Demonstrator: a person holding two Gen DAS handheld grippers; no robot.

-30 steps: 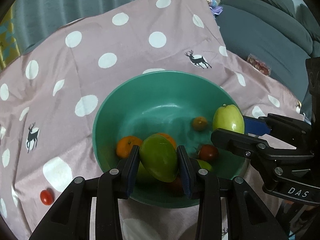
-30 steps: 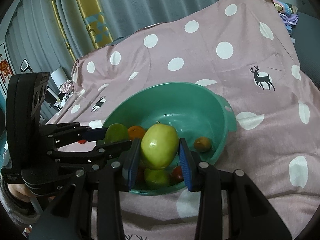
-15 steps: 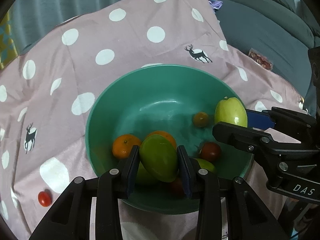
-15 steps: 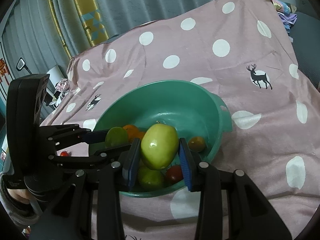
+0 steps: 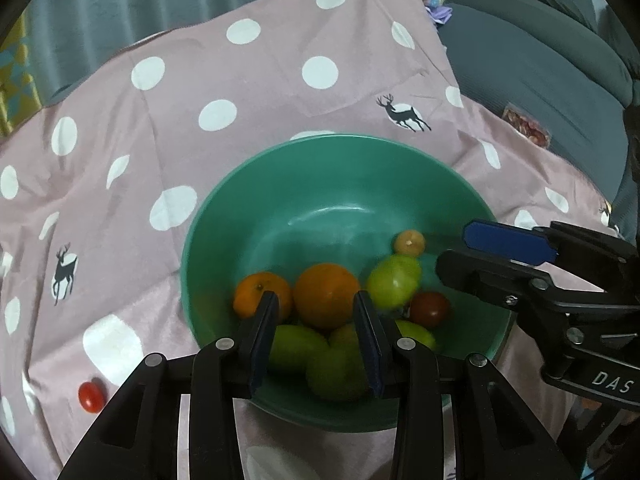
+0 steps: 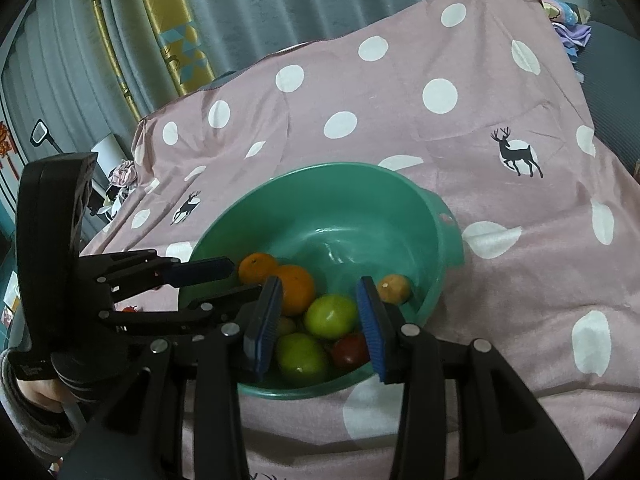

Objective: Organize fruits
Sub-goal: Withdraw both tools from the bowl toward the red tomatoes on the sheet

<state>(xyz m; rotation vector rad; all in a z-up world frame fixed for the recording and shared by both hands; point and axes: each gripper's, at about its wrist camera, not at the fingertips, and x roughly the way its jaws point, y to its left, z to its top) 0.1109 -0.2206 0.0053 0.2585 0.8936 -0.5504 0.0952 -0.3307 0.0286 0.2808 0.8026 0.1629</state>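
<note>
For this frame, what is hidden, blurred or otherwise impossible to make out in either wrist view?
- Green fruit at the bowl's near side, left wrist view: blurred and partly behind the left gripper; how many pieces cannot be told.
- Small red tomato on the cloth, right wrist view: mostly hidden by the left gripper.
- Bowl's near rim, right wrist view: covered by the right gripper.
</note>
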